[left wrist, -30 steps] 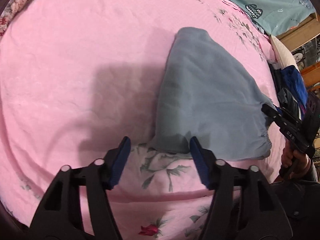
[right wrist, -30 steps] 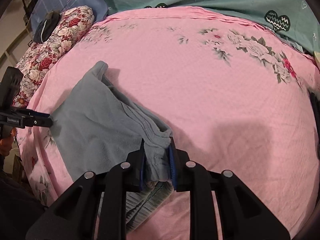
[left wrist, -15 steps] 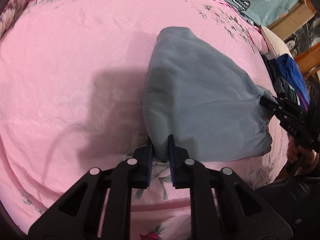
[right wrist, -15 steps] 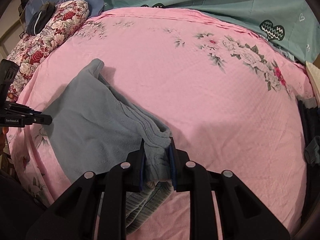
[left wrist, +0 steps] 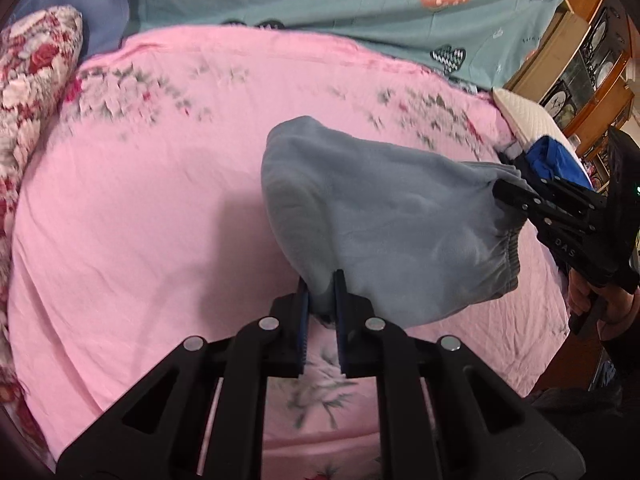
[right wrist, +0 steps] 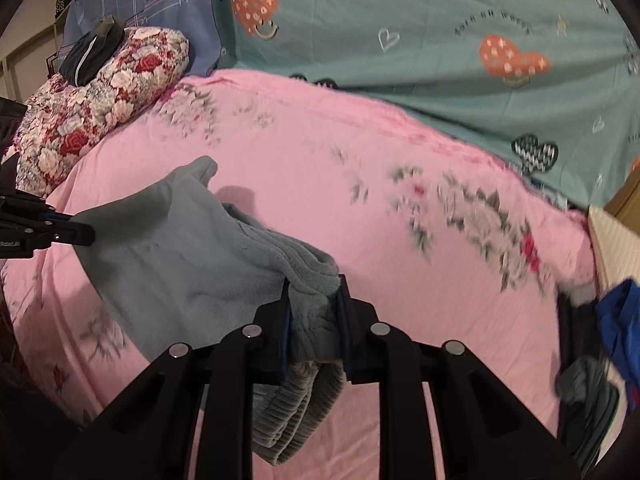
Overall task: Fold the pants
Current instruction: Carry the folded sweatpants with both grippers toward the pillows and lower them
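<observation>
Grey fleece pants [left wrist: 384,216] hang lifted over the pink bedspread [left wrist: 140,220], stretched between both grippers. My left gripper [left wrist: 321,278] is shut on the pants' near lower edge. My right gripper [right wrist: 313,282] is shut on the thick bunched waistband, whose ribbed elastic hangs below the jaws. In the left wrist view the right gripper [left wrist: 502,190] pinches the pants' right end, with a hand [left wrist: 588,300] on its grip. In the right wrist view the left gripper [right wrist: 80,232] holds the pants [right wrist: 180,248] at the left. The far tip of the pants still reaches toward the bed.
A teal heart-print sheet [right wrist: 400,40] lies across the back of the bed. A floral pillow [right wrist: 96,104] with a dark pouch sits at the left. Blue and dark clothes [right wrist: 616,340] are piled at the right edge, near a white pillow [left wrist: 528,116] and wooden shelves [left wrist: 580,60].
The left gripper closed on the pants' near edge. Then both grippers rose, lifting the pants off the bedspread, and both views tilted up toward the teal sheet.
</observation>
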Tool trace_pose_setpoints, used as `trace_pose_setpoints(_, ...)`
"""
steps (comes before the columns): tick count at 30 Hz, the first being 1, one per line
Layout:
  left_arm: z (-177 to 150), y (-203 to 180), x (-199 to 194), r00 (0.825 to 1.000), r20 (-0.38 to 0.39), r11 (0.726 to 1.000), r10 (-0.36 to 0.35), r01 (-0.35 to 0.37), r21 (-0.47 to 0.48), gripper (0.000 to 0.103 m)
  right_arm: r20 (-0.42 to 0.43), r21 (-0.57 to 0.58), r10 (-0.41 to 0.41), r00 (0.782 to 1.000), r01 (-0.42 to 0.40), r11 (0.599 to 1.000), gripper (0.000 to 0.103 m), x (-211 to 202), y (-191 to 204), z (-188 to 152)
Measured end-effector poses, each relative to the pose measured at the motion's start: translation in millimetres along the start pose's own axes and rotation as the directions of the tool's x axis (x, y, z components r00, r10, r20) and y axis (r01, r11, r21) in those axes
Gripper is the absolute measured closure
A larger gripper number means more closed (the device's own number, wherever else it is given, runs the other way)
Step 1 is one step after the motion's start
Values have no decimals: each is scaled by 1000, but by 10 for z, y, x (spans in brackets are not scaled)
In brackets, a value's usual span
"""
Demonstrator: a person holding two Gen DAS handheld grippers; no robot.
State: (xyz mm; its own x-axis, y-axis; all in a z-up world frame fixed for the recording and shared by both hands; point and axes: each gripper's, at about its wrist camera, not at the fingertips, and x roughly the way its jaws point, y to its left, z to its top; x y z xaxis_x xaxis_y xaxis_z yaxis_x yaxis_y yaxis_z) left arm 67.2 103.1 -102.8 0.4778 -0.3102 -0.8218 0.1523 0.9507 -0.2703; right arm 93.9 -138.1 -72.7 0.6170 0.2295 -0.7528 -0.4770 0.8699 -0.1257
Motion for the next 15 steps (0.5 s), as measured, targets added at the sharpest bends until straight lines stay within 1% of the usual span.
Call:
trace_pose_setpoints(3, 269, 253, -170, 998, 62, 1000, 13, -13, 9, 92, 43, -30, -16, 999, 17, 999, 83, 95, 82, 364)
trace_pose_setpoints(6, 574, 563, -292, 993, 112, 1000, 24, -25, 4, 92, 104, -75, -37, 994, 45, 996, 83, 282, 245, 880)
trace_pose_setpoints(9, 945, 954, -366, 983, 168, 996, 75, -80, 26, 92, 154, -94, -39, 987, 54, 994, 83, 483, 384, 1388)
trace_pose_setpoints(13, 1439, 1551, -358, 969, 213, 992, 122, -126, 1, 92, 196, -106, -46, 980, 68, 992, 83, 934, 662, 2165)
trace_pose_setpoints(15, 1624, 1803, -302, 965, 222, 990, 139, -140, -12, 92, 199, -125, -55, 979, 81, 989, 84, 1180, 796, 2435)
